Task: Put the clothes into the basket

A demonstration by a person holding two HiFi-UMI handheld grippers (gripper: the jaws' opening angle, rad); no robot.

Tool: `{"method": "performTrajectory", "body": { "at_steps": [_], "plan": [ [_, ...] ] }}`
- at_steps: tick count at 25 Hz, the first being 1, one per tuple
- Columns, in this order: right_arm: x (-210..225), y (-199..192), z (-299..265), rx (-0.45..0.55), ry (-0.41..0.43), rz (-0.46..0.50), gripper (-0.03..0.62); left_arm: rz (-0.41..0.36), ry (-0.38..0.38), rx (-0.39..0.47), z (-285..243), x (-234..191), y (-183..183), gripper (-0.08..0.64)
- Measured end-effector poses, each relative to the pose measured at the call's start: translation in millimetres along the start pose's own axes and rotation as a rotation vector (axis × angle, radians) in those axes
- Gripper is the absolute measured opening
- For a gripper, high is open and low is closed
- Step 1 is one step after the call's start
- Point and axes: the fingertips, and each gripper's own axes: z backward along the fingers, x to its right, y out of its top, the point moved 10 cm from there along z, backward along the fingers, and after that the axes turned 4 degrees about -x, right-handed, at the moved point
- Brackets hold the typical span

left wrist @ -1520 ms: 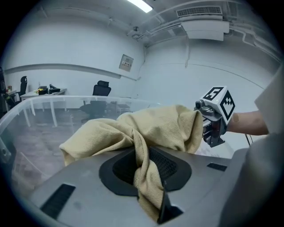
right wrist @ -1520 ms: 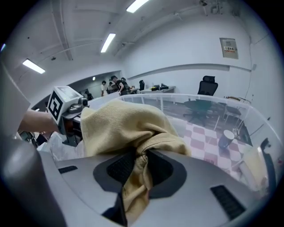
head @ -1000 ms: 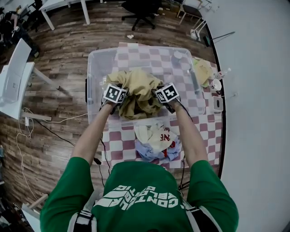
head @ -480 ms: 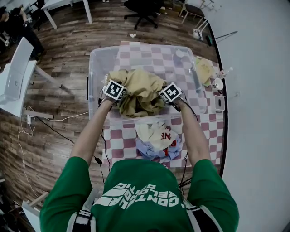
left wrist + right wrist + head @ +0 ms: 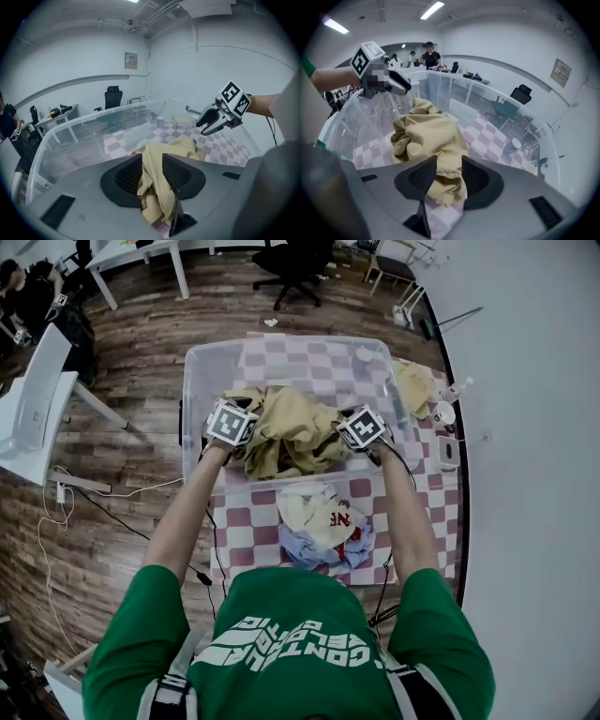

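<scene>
Cloth (image 5: 291, 432), tan, lay heaped in the basket (image 5: 194, 381) by its near wall in the head view, with the left gripper (image 5: 244, 430) at its left edge and the right gripper (image 5: 347, 439) at its right. More clothes (image 5: 323, 526) sat at the table's (image 5: 439, 529) near edge. In the left gripper view the jaws, just opened, stood released with cloth draped between them. In the right gripper view the jaws, also just opening, were released with cloth between.
</scene>
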Motion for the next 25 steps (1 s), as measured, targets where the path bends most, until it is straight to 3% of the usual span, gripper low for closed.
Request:
{"method": "performTrajectory", "body": {
  "at_steps": [6, 13, 25],
  "plan": [
    [-2.9, 10.2, 45.2, 0.191, -0.061, -0.038, 0.152, 0.002, -0.024, 0.145, 23.9, 16.7, 17.9, 0.127],
    [-27.7, 20.1, 109.7, 0.414, -0.111, -0.098, 0.062, -0.013, -0.047, 0.295, 66.3, 42.1, 33.7, 0.072],
    [-88.5, -10.3, 174.7, 0.603, -0.116, -0.168, 0.008, -0.003, -0.124, 0.456, 121.0, 99.0, 21.5, 0.005]
  ]
}}
